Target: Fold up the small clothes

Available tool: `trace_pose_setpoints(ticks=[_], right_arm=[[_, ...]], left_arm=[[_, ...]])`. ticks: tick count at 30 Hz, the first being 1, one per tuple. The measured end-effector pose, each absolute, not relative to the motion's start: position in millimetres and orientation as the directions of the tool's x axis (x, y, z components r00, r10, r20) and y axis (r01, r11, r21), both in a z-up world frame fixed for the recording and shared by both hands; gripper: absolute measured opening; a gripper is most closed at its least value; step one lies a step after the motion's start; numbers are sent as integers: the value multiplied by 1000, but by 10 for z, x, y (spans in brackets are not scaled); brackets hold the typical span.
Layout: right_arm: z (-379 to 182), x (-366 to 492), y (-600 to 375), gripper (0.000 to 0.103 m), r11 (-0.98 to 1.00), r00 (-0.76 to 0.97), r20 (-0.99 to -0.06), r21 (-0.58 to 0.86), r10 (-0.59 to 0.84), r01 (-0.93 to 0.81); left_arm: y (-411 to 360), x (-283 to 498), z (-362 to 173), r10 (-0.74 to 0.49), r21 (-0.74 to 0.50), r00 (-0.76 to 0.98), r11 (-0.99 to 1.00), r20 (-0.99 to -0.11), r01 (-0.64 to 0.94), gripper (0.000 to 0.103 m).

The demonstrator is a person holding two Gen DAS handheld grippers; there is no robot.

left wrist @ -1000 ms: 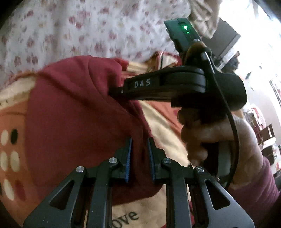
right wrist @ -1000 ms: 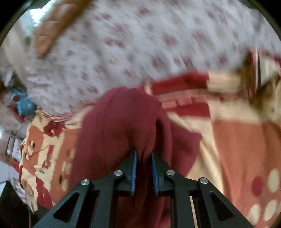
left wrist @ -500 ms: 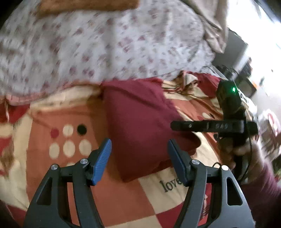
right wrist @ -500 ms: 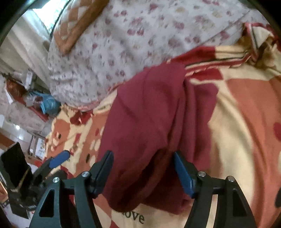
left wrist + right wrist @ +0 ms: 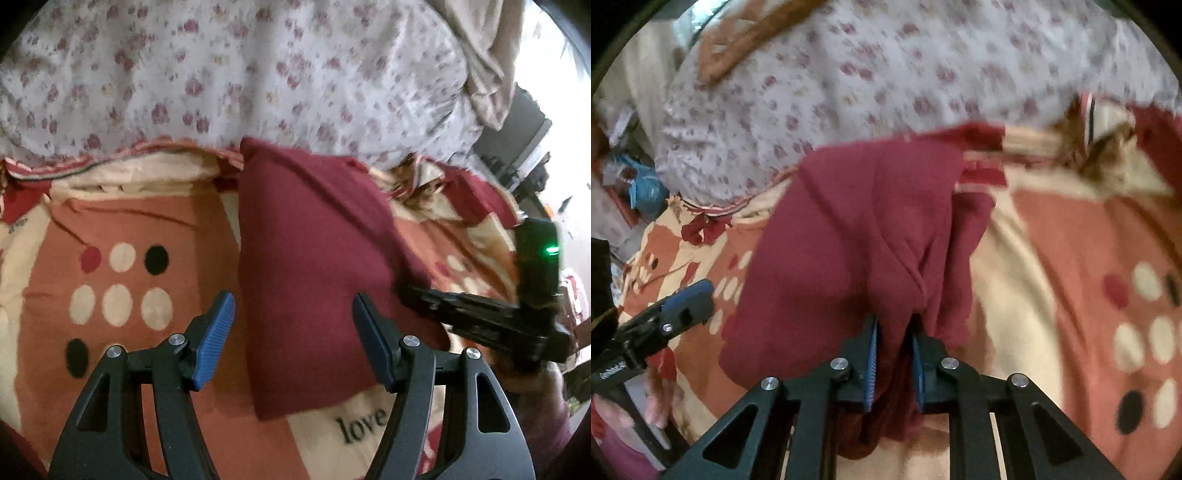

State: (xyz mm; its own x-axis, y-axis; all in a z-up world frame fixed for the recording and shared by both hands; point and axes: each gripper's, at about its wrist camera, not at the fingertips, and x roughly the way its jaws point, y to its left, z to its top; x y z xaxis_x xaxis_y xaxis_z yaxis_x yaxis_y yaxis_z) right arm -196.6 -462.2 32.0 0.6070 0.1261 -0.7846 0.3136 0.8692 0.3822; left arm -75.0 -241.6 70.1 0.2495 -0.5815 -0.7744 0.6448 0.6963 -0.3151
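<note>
Across the patterned blanket (image 5: 122, 229), a terracotta, cream and red spread printed with dots and the word "love", lay the task's thing: a small maroon garment (image 5: 314, 266). Plain, soft knit, no print visible. It ran lengthwise from the floral sheet (image 5: 236, 74) at the blanket's far edge back toward the cameras. From the left wrist view it looked flat and roughly folded, a long panel with a straight left edge and a blunt near corner just short of the "love" lettering. From the right wrist view (image 5: 857, 236) the near end was bunched, with a deep crease and a second layer hanging down the right side.

Left gripper (image 5: 291, 339): jaws stood wide apart with nothing gripped; the garment's near end lay on the blanket beyond and between the blue pads, neither pad pressing it.

Right gripper (image 5: 892, 360): jaws closing, nearly together, a gathered fold of maroon cloth pinched between the blue pads. In the left wrist view its black body sat at the garment's right edge (image 5: 480, 317), fingertips hidden against the cloth.
</note>
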Motion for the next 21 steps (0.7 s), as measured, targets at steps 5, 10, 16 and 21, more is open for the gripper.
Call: trace_pose_setpoints(ticks=[5,10,16,21], right_arm=[[560,-2088,-4800,45,837,669,-739,417,85,355],[714,-1763,-4749,47,860,693,-720,378,41,342],[415,-1177,-4703,47,904,639,-769,265,-12,336],[331,-1236,-4876,44,881,639,-769,283,-28,379]], left_arm=[[-2490,-792,365,-539,-277,222,692,-813,667,66],[-2531,-798,348,-546,-270,227,682,-806,680,67],[-2535,-816,326,-554,-257,247,676,-795,690,71],[-2545,-777,320,-556,-287,219,680,-802,675,71]])
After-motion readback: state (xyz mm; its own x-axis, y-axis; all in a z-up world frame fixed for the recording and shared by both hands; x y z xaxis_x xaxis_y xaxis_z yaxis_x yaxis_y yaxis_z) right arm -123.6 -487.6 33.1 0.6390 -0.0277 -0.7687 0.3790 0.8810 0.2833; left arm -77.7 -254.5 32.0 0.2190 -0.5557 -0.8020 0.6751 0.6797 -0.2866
